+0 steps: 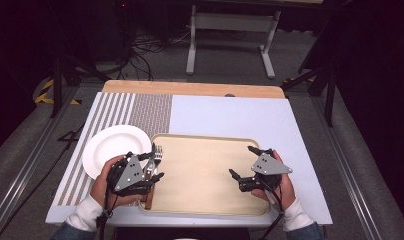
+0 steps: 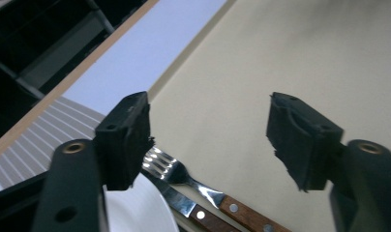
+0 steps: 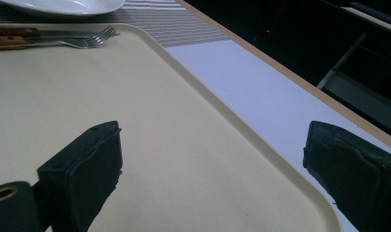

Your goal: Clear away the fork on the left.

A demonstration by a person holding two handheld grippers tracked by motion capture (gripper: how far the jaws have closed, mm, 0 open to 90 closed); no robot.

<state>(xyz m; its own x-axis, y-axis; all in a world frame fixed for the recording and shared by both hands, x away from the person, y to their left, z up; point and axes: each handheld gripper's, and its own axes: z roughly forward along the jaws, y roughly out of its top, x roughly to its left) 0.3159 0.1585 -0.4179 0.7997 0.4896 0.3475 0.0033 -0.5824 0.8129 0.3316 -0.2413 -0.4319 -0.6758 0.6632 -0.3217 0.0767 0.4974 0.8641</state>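
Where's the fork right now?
In the high view the fork lies at the left edge of the tray, beside the knife, next to the white plate and under the left gripper.

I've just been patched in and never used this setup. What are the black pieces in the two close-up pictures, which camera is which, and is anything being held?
No robot here: a person holds a two-jaw tool in each hand. The high view looks down on the table; the left tool is at its left, the right tool at its right. Each close-up comes from a camera riding on one tool, so the black pieces are that tool's own jaws. On the table lie a beige tray and a white plate. A fork and a knife, both wooden-handled, lie at the tray's left edge. Both tools stand open and hold nothing; the left one hangs over the cutlery.
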